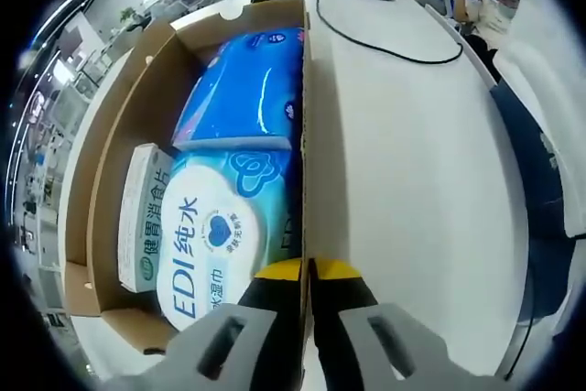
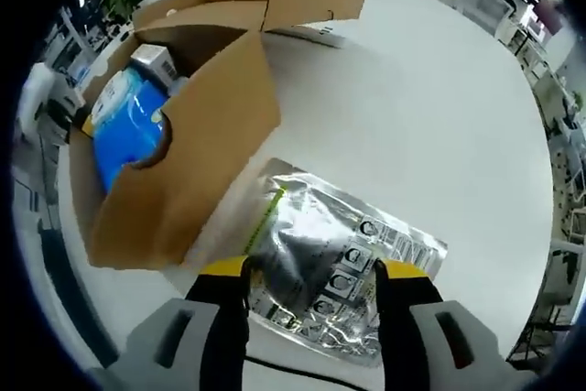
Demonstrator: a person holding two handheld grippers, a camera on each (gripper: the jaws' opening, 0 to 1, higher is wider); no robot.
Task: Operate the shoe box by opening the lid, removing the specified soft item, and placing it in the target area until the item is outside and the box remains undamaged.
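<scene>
The shoe box (image 2: 183, 125) stands open on the white table (image 2: 430, 107). The silver foil pouch (image 2: 339, 254) lies outside, just beside its wall, between the parted right gripper (image 2: 311, 286) jaws. The left gripper (image 1: 309, 272) clamps the box wall; wet wipes pack (image 1: 215, 235) inside.

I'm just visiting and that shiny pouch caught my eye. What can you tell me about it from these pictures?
The pouch is a flat, crinkled silver foil bag with a yellow-green strip along one edge and small dark printed symbols near another. It lies on the white table, outside the box and close against its cardboard wall. The right claw is spread around its near end, one yellow-tipped jaw on each side; whether they press it I cannot tell.
</scene>
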